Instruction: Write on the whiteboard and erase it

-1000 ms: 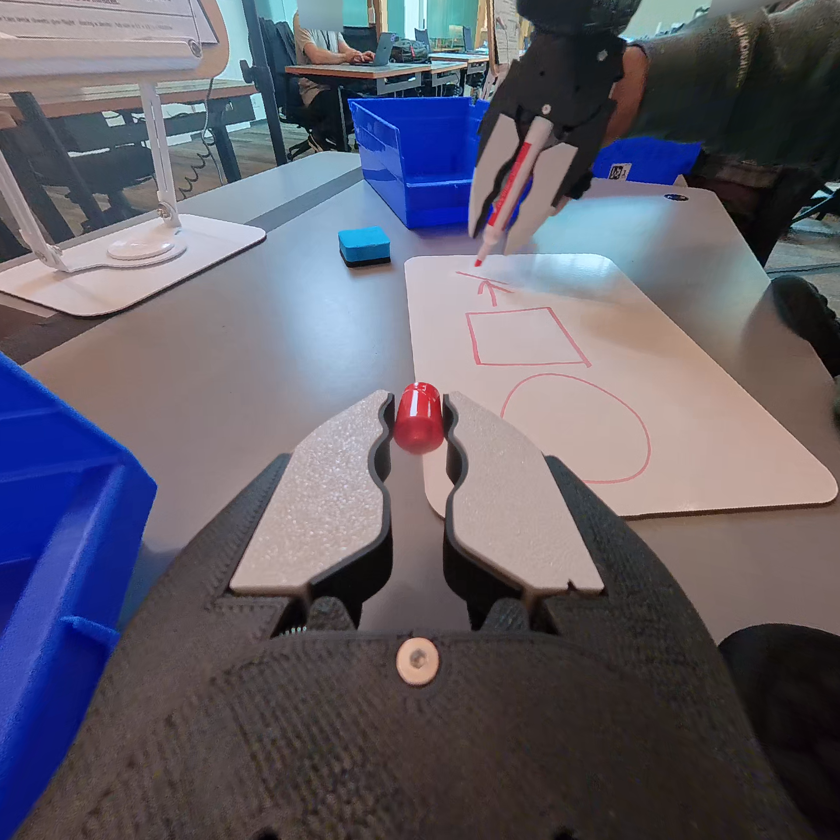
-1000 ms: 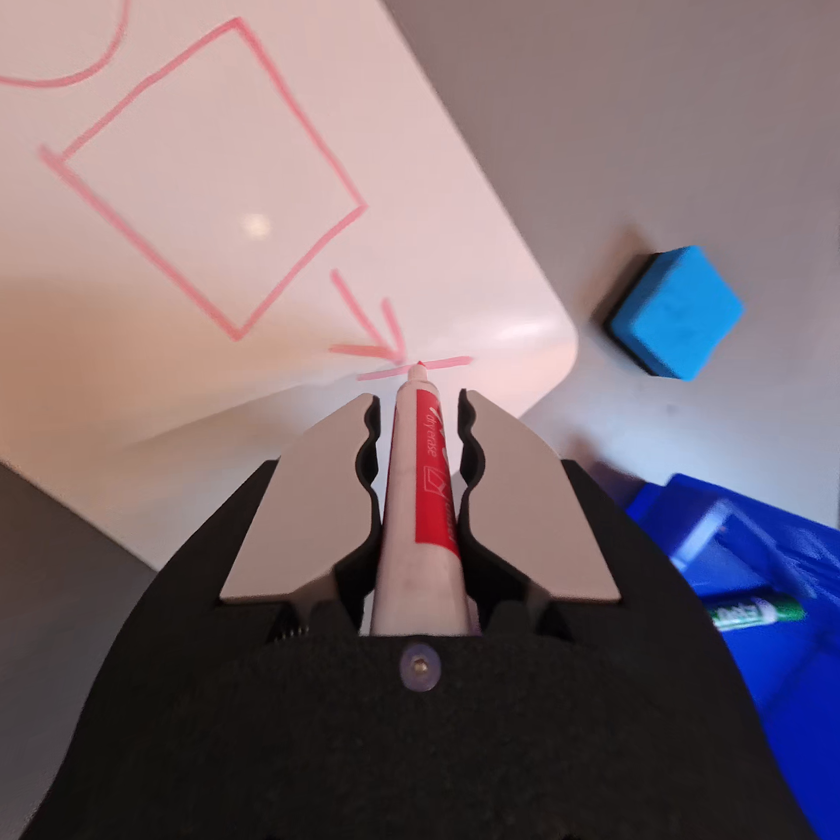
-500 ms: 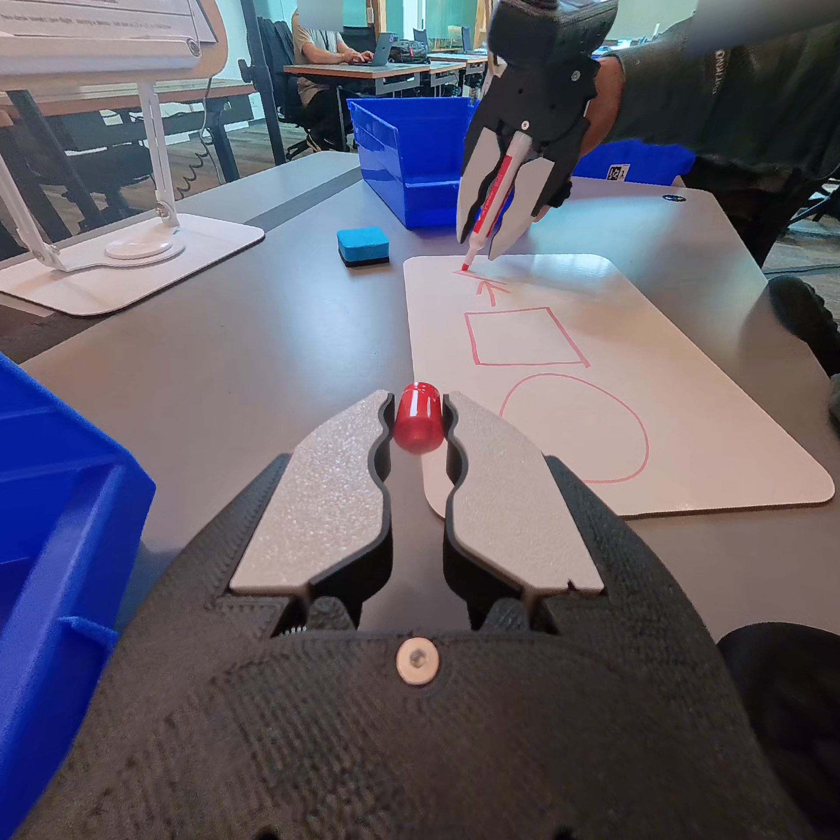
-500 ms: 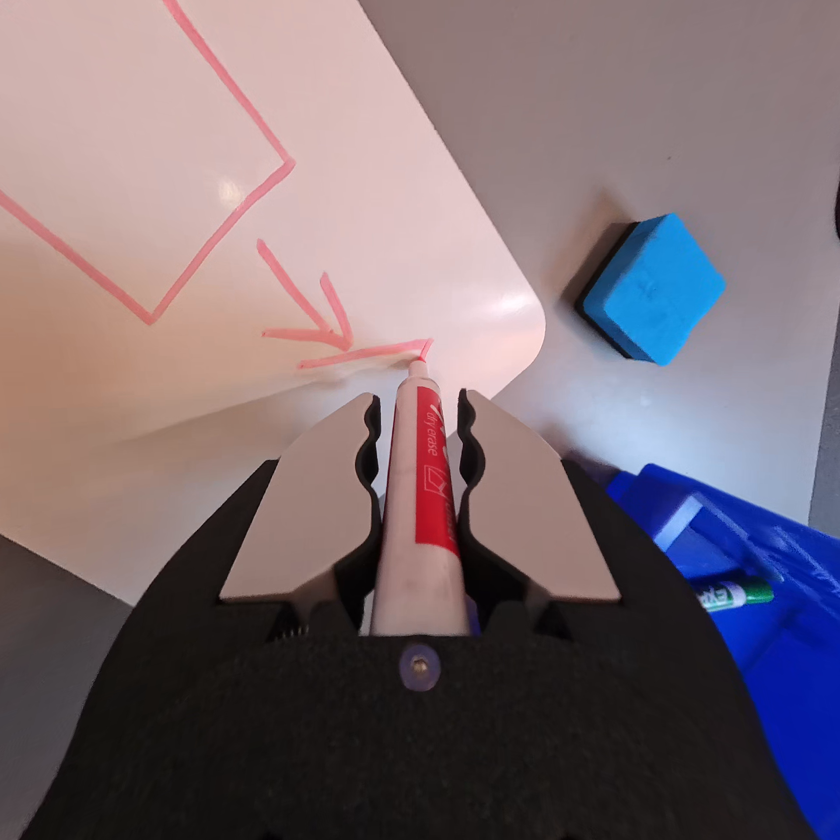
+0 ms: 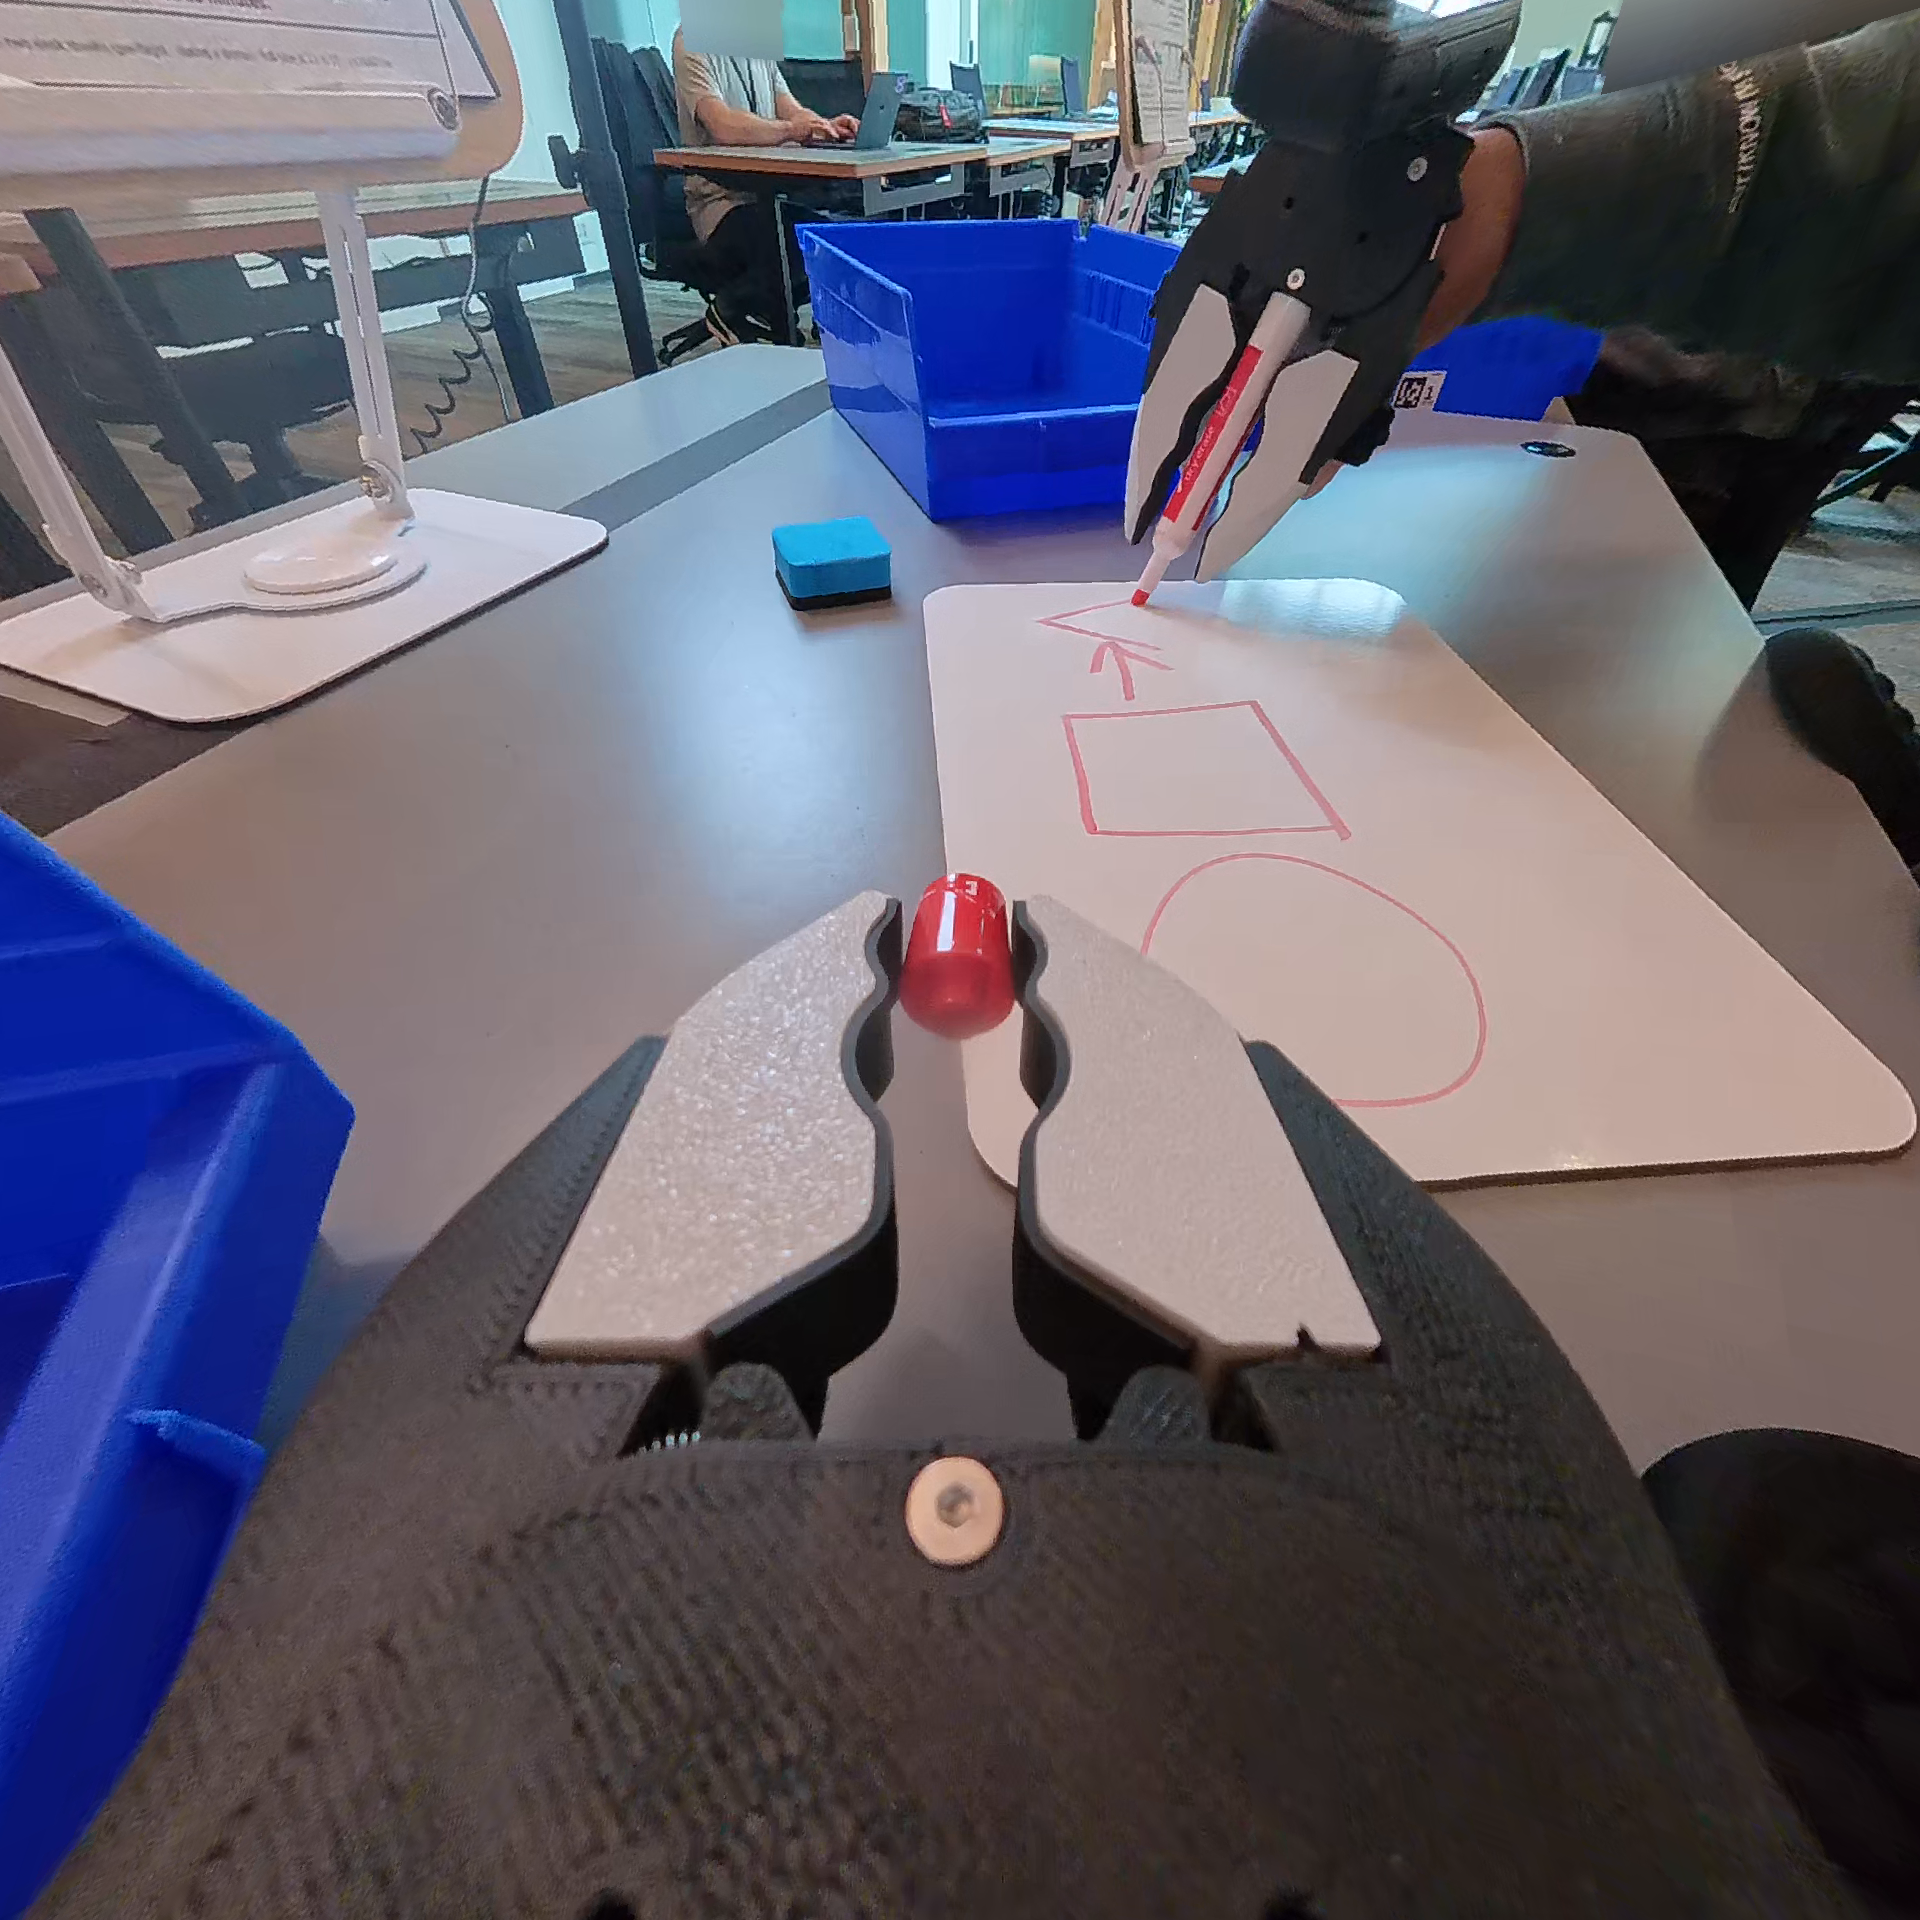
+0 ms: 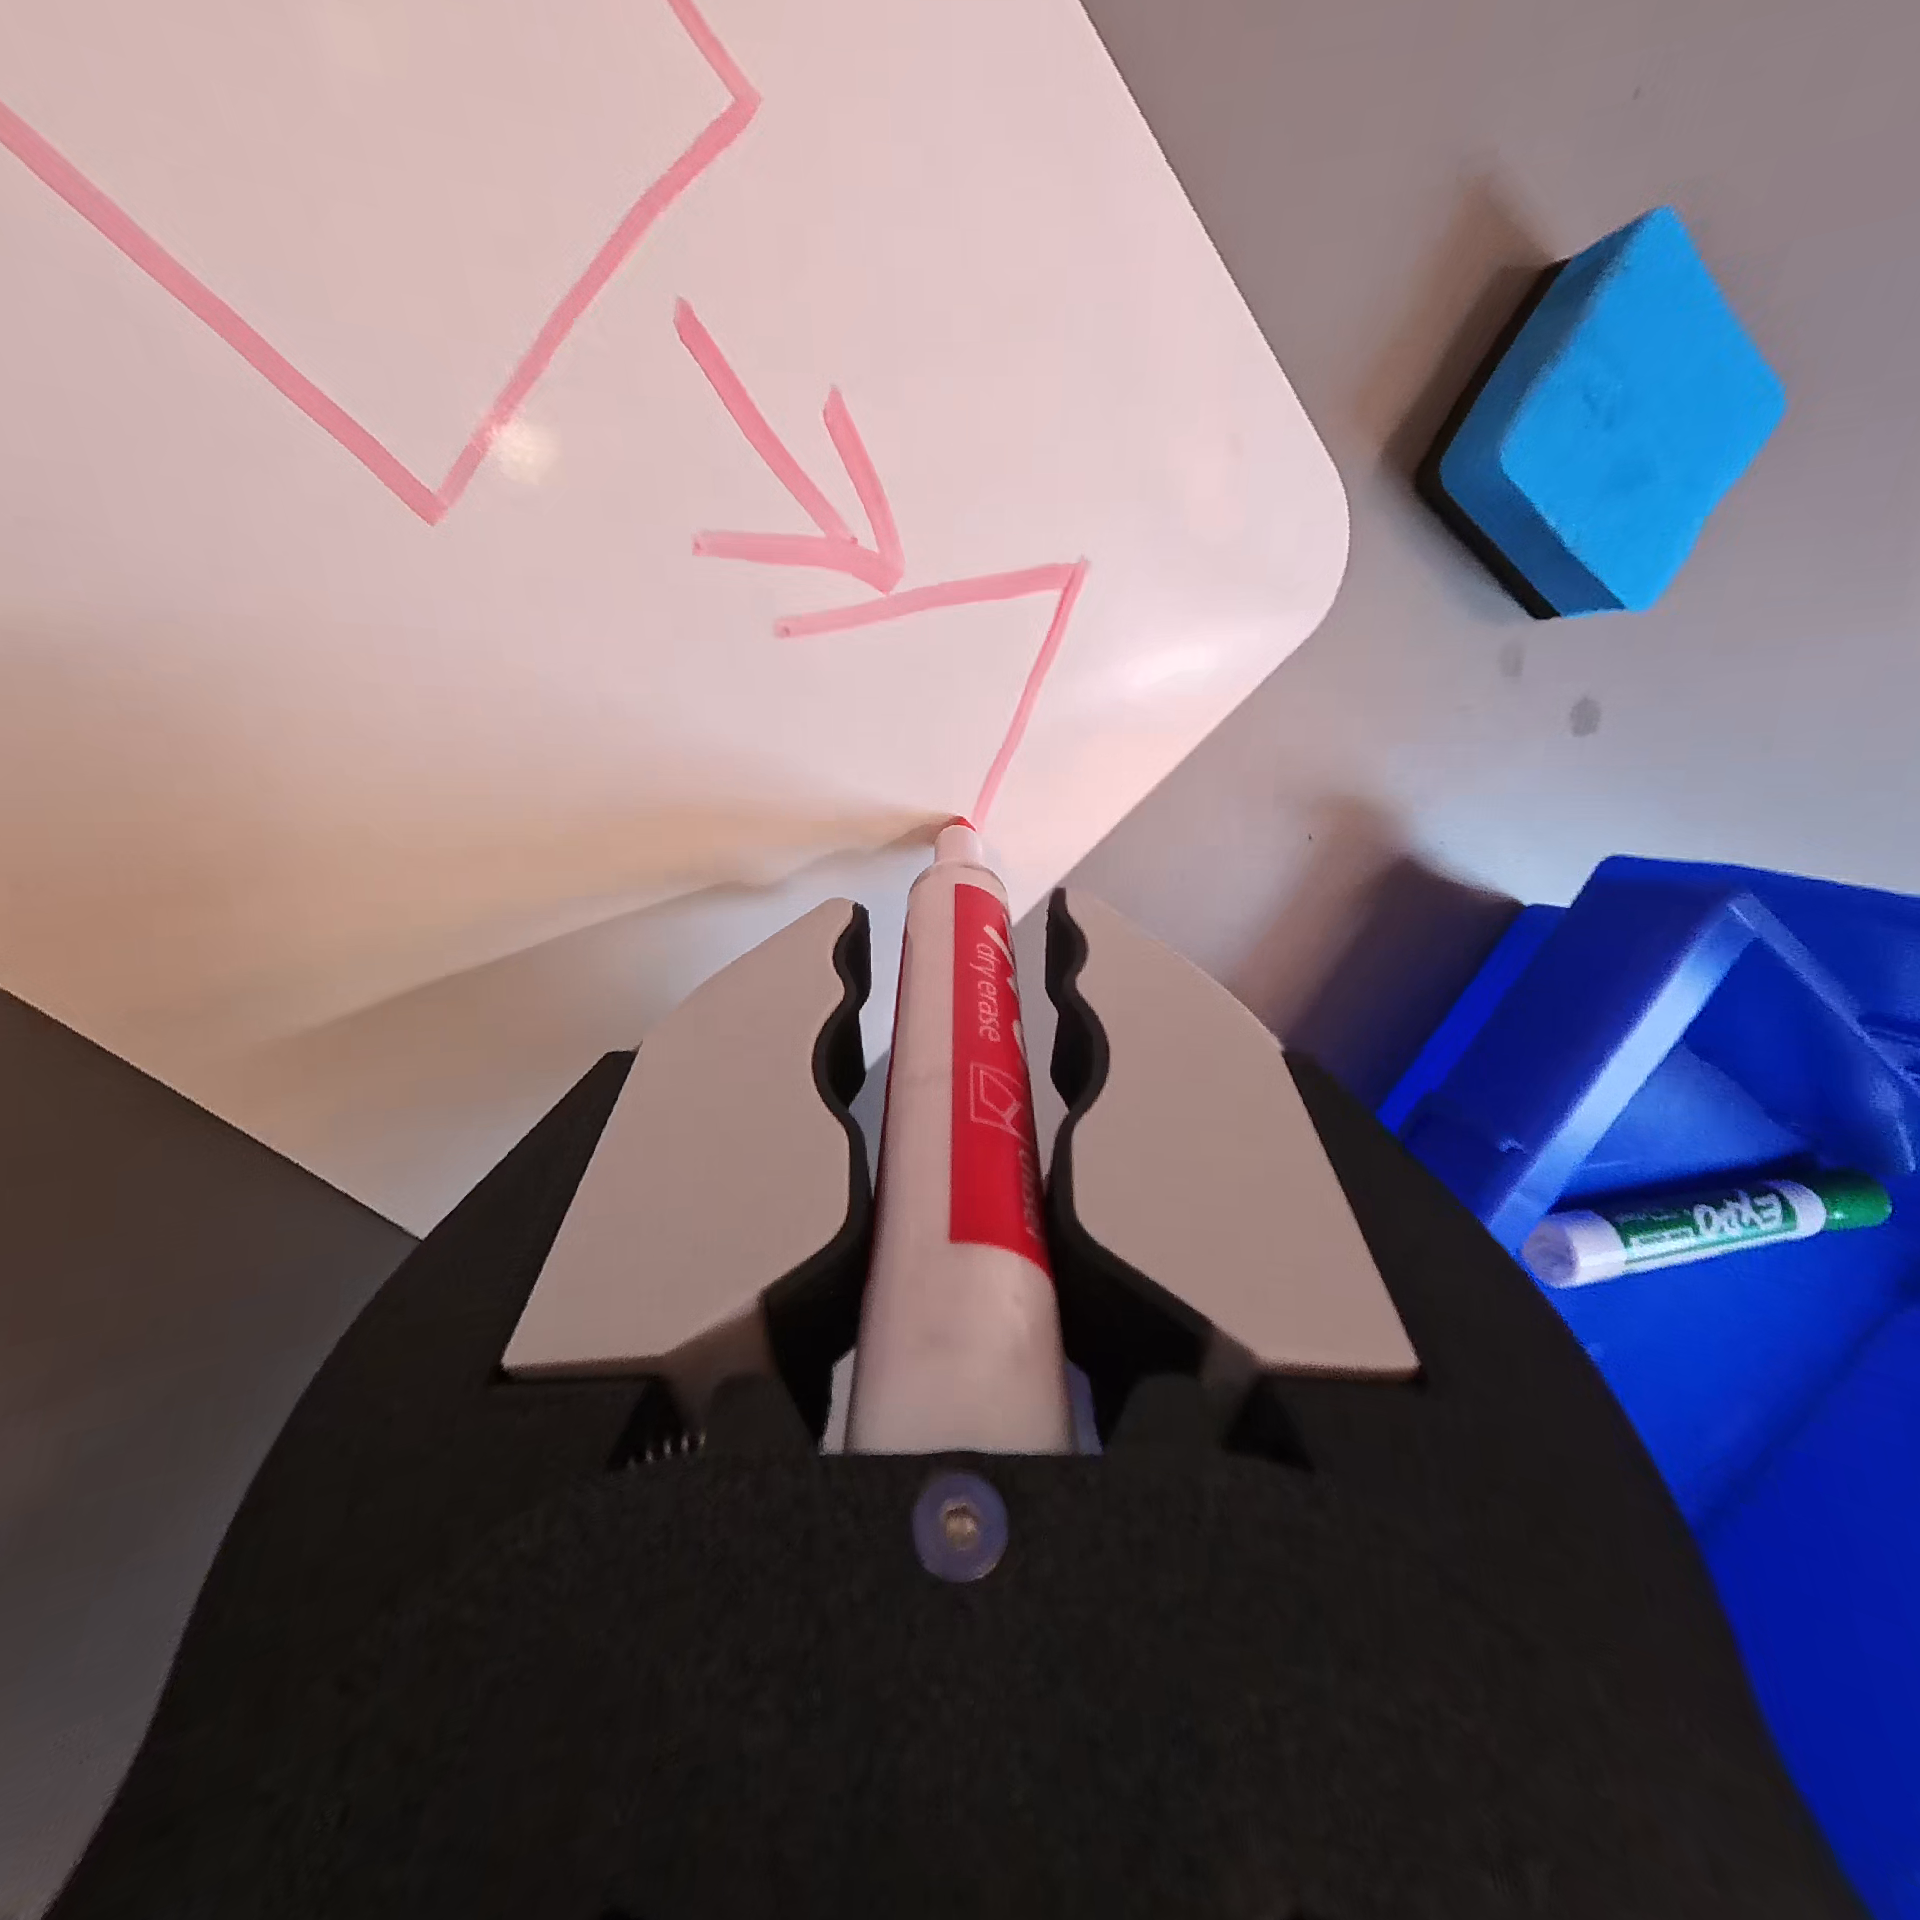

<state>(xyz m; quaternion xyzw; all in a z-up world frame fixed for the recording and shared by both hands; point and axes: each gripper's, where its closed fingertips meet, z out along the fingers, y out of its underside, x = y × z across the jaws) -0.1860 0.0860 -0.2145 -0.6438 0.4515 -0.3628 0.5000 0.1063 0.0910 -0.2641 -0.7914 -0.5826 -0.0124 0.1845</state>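
Across the grey worktop [image 5: 540,862] lies the whiteboard [image 5: 1558,935], flat, its long side running away from me, drawn with a red circle nearest me, a square beyond it, an arrow beyond that, and two joined strokes by the far edge. Behind the board's far end stands a blue bin [image 5: 966,353] with its open side up, and a green marker [image 6: 1704,1226] lies inside it, seen from my right wrist. Another blue bin [image 5: 125,1195] sits at my near left. On the far left rests a white stand base [image 5: 312,613] with a thin upright.

My left claw [image 5: 956,935] is clamped on the red marker cap [image 5: 956,956], which sticks up between the tips, just off the board's near left corner and above the worktop. My right claw [image 5: 1195,540] is closed on the red marker [image 6: 966,1122], gripped along its barrel and tilted tip-down; the tip touches the whiteboard [image 6: 416,675] near its far edge, at the end of the fresh slanted stroke. A dark sleeve [image 5: 1714,177] reaches in behind that claw.

Just left of the board's far corner, on bare worktop and apart from the board, sits the blue eraser [image 5: 831,561] with its black underside down, untouched.
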